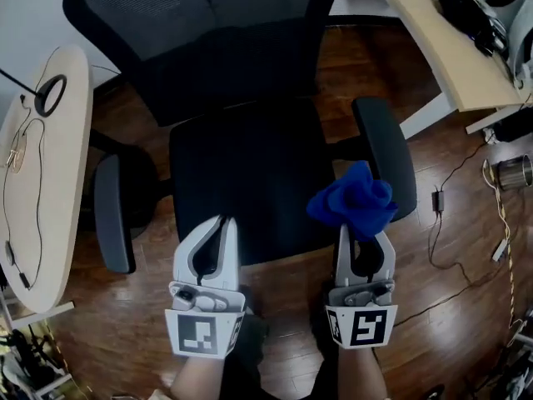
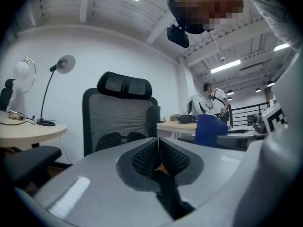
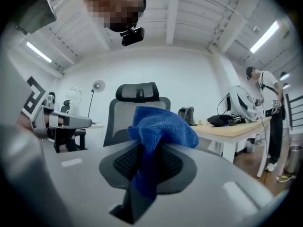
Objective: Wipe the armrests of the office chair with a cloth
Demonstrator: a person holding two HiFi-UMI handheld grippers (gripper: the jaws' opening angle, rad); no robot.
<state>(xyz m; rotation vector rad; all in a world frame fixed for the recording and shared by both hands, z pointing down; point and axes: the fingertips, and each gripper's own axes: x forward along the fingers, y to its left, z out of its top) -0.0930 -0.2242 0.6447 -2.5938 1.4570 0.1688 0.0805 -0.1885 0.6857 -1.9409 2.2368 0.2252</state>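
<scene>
The right gripper is clamped on a blue cloth. In the right gripper view its jaws pinch a narrow fold of the cloth. The rest bunches up above the tips, and a strip hangs down between the pads. The left gripper holds nothing; in the left gripper view its jaws are pressed together.

Both grippers hover over the front edge of the chair, the left one at 9 o'clock from the right. In the head view the cloth hides the right jaw tips and overlaps the near end of the right armrest, which runs on toward 1 o'clock. I cannot tell whether cloth and armrest touch. The left armrest lies at 9 o'clock from the left gripper, well apart.

The seat hides the chair's base, and the top of the mesh backrest is cut off at 12 o'clock. A curved counter stands at 9 o'clock and another counter at 1 o'clock, both cropped by the edges.
</scene>
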